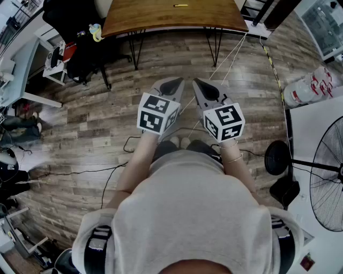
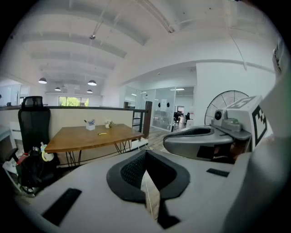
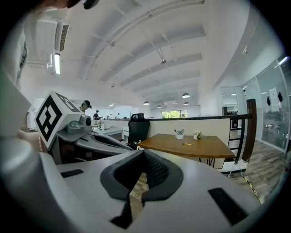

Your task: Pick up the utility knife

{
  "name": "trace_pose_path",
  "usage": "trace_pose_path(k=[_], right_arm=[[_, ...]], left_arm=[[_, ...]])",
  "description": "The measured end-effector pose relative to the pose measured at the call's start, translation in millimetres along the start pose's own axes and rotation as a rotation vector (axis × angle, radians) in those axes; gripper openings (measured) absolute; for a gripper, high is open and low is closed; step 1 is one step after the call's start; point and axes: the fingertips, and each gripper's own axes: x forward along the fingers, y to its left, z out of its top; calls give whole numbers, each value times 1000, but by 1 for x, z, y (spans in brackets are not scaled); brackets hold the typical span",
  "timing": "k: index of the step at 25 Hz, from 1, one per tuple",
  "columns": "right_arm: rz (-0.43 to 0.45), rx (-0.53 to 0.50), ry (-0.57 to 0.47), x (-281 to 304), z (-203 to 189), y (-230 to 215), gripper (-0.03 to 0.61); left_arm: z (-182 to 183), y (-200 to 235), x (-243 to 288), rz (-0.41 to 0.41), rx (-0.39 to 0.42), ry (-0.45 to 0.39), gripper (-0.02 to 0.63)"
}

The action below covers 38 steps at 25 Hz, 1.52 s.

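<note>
We note left gripper (image 1: 172,83), right gripper (image 1: 206,86) — jaws together, empty — utility knife (image 1: 180,5) well apart on table (image 1: 144,17).

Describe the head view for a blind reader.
From above, a person holds a shut left tool and shut right tool side by side over a wood floor, facing a wooden table bearing a small yellow item.

Bright, even indoor light from ceiling lamps (image 2: 92,83) and far windows (image 3: 176,114), soft shadows, strong fisheye bending, dark vignetted corners
</note>
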Motion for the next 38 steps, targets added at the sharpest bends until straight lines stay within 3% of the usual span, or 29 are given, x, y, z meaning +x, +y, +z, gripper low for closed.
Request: trace_pose_path(k=[13, 20, 31, 33, 38], right_arm=[[0, -10, 16, 6, -3, -1, 11], [7, 51, -16, 9, -3, -14, 12], [15, 62, 24, 9, -20, -38, 13], [6, 71, 25, 10, -25, -43, 114], [-17, 96, 21, 19, -33, -57, 139]], left_arm=[[-2, 9, 9, 13, -22, 16, 12], [7, 9, 14, 22, -52, -44, 12], [-5, 2, 42, 24, -85, -3, 14], [-9, -3, 48, 25, -87, 7, 12], [-19, 1, 54, 39, -94, 32, 12]])
